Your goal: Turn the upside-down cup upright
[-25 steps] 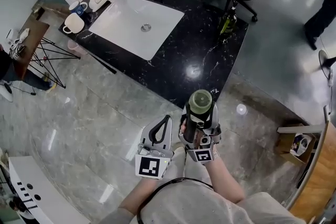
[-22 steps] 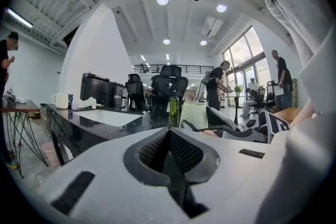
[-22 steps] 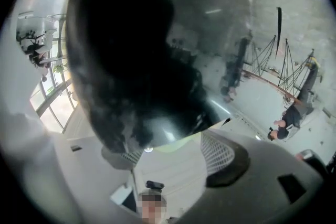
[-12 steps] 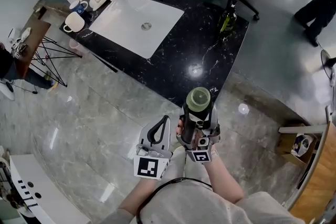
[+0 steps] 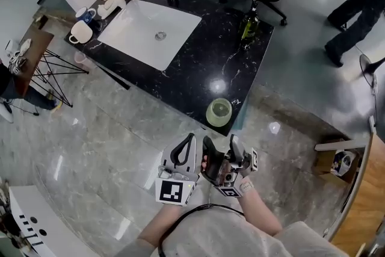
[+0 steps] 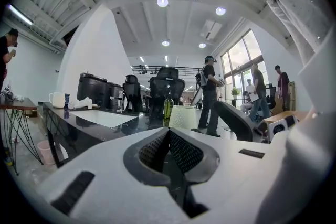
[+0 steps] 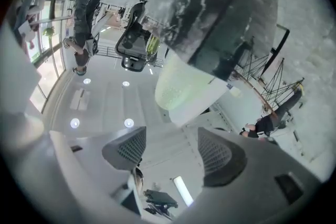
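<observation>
Right gripper (image 7: 170,147): jaws wide apart, nothing between them; its own view is inverted. It is well short of the cup (image 5: 219,112), which is at 12 o'clock from it in the head view.

Left gripper (image 6: 168,136): jaws closed pad to pad, empty, just beside the right gripper at its 9 o'clock.

The pale green cup stands alone at the near edge of the black marble tabletop (image 5: 198,69). Which end is up cannot be told.

Green bottle (image 5: 248,24) is at 1 o'clock from the cup, and the white sink (image 5: 135,33) at 10 o'clock.
</observation>
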`<action>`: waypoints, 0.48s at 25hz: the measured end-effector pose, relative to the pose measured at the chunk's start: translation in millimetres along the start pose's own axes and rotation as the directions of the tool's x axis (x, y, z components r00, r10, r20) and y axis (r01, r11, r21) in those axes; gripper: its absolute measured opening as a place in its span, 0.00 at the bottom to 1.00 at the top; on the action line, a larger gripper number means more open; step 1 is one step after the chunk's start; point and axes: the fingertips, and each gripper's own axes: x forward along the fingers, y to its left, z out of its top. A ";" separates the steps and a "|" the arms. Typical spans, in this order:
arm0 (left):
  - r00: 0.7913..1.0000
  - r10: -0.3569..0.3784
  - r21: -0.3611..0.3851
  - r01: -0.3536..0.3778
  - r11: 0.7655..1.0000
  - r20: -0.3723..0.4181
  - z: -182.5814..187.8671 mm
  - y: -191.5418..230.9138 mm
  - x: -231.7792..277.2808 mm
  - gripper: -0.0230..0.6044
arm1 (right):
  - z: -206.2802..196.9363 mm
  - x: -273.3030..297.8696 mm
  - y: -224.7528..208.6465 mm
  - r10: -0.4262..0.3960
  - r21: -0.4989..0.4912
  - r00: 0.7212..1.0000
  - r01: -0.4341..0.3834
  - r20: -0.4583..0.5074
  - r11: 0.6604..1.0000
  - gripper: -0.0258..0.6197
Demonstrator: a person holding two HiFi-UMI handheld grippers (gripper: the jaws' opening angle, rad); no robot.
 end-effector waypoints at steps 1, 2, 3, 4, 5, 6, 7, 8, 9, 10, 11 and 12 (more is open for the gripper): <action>1.000 -0.010 0.005 0.010 1.000 0.008 1.0 -3.3 1.4 0.04 | -4.9 0.7 5.0 -0.026 -0.037 1.000 0.025 -0.012 0.999 0.52; 1.000 -0.022 0.004 0.022 1.000 0.017 2.5 -7.2 3.1 0.04 | -9.7 2.0 9.4 -0.071 -0.093 0.997 0.069 -0.027 0.993 0.52; 0.999 -0.033 0.001 0.033 0.999 0.024 3.7 -11.2 4.7 0.04 | -13.3 1.8 12.0 -0.140 -0.170 0.989 0.131 -0.041 0.977 0.49; 0.999 -0.045 -0.002 0.045 0.999 0.030 4.0 -15.0 6.1 0.04 | -15.0 -0.4 13.6 -0.221 -0.266 0.974 0.202 -0.044 0.943 0.46; 0.998 -0.056 0.000 0.056 0.998 0.034 3.8 -18.3 7.0 0.04 | -15.3 -3.6 16.1 -0.296 -0.372 0.955 0.263 -0.035 0.890 0.37; 0.997 -0.064 0.004 0.064 0.998 0.037 4.6 -21.0 7.7 0.04 | -14.4 -6.7 20.4 -0.355 -0.471 0.935 0.307 -0.014 0.827 0.28; 0.997 -0.071 0.005 0.071 0.997 0.040 6.8 -23.6 8.4 0.04 | -12.2 -9.4 26.1 -0.399 -0.553 0.917 0.342 0.019 0.760 0.21; 0.996 -0.078 0.000 0.078 0.997 0.045 8.8 -26.5 9.0 0.04 | -9.5 -11.1 32.3 -0.435 -0.622 0.899 0.372 0.056 0.689 0.11; 0.995 -0.086 -0.007 0.086 0.996 0.051 10.4 -29.3 9.6 0.04 | -8.1 -11.6 38.1 -0.470 -0.687 0.878 0.396 0.090 0.609 0.07; 0.994 -0.094 -0.016 0.096 0.995 0.060 12.2 -32.2 10.5 0.04 | -8.7 -10.9 42.9 -0.507 -0.751 0.854 0.411 0.118 0.516 0.06; 0.992 -0.103 -0.023 0.105 0.994 0.070 14.4 -35.0 11.5 0.04 | -10.4 -9.2 46.7 -0.545 -0.812 0.825 0.416 0.149 0.408 0.06; 0.991 -0.111 -0.027 0.114 0.993 0.078 16.5 -37.8 12.5 0.04 | -12.2 -7.0 50.0 -0.576 -0.865 0.796 0.412 0.188 0.287 0.05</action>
